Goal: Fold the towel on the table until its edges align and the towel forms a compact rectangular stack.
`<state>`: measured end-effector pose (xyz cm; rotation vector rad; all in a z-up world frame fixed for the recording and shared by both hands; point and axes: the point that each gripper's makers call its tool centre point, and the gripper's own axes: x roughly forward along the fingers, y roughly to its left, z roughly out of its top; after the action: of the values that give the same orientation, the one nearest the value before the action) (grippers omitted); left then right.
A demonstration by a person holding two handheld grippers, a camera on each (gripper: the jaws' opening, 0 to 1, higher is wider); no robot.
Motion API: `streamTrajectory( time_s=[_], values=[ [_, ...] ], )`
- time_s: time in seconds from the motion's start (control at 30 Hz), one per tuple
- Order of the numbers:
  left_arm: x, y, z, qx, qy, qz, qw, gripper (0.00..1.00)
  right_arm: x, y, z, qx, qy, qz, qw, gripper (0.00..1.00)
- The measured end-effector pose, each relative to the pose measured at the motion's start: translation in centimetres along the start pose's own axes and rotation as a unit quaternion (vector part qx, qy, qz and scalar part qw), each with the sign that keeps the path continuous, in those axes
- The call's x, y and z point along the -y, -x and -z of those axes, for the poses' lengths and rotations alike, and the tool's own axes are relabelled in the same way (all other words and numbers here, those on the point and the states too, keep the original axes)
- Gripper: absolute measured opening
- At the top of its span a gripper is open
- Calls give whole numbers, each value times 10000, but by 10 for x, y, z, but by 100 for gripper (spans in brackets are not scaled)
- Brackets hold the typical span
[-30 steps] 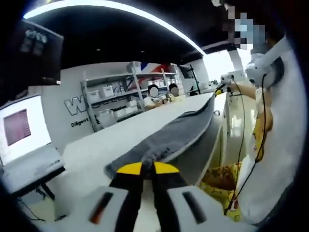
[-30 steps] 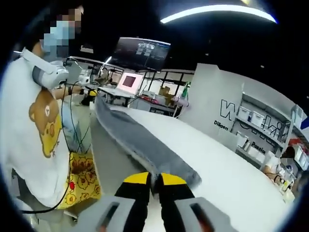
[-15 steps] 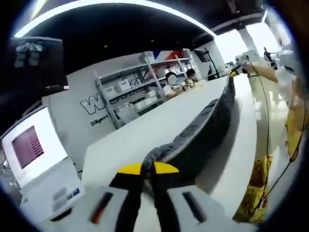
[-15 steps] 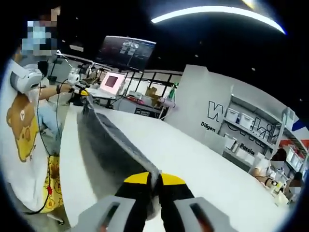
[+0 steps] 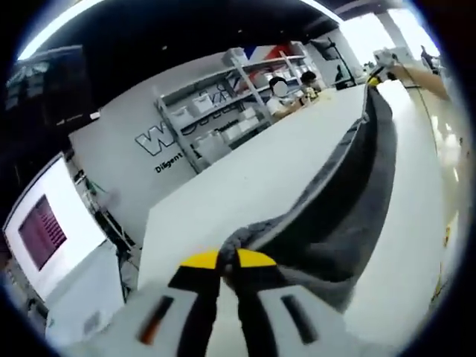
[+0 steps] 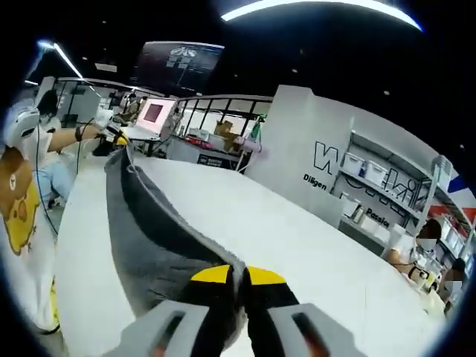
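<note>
Across the white table (image 5: 245, 186), lab shelving behind. At six o'clock each view's gripper, left (image 5: 228, 262) and right (image 6: 230, 277), is clamped on the grey towel (image 6: 145, 223), now lifted off the table and stretched taut between them, likely mid-fold.

In the left gripper view, the left claw (image 5: 228, 260) sits at bottom centre, its jaws closed on one end of the towel (image 5: 349, 201). The towel runs from there toward the upper right of the frame, hanging above the table (image 5: 245, 193), and ends at the right claw (image 5: 374, 79) near the top right. Shelves (image 5: 223, 123) stand beyond the table at upper centre; a screen (image 5: 44, 230) is at left.

In the right gripper view, the right claw (image 6: 236, 277) is at bottom centre, clamped on the towel (image 6: 149, 230), which stretches to the upper left, where the left claw (image 6: 119, 139) holds it. The table (image 6: 282, 245) lies right of the towel, and a person (image 6: 22, 193) stands at the left edge.
</note>
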<state>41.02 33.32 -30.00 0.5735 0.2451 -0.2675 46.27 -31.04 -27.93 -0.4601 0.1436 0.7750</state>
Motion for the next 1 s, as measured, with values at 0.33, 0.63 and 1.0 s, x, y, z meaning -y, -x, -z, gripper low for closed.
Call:
streamTrajectory(
  time_s=[0.33,0.63,1.0],
  values=[
    [-8,-25,10,-227,17,-157,9996,9,24,-31,10,-237,-154,100,9996,4],
    [8,-54,31,-684,-283,-96,9972,9,19,-65,67,-984,-271,19,9948,4],
    [8,-64,40,-837,-168,-151,9962,10,20,-77,73,-968,-356,79,9946,5]
  ],
)
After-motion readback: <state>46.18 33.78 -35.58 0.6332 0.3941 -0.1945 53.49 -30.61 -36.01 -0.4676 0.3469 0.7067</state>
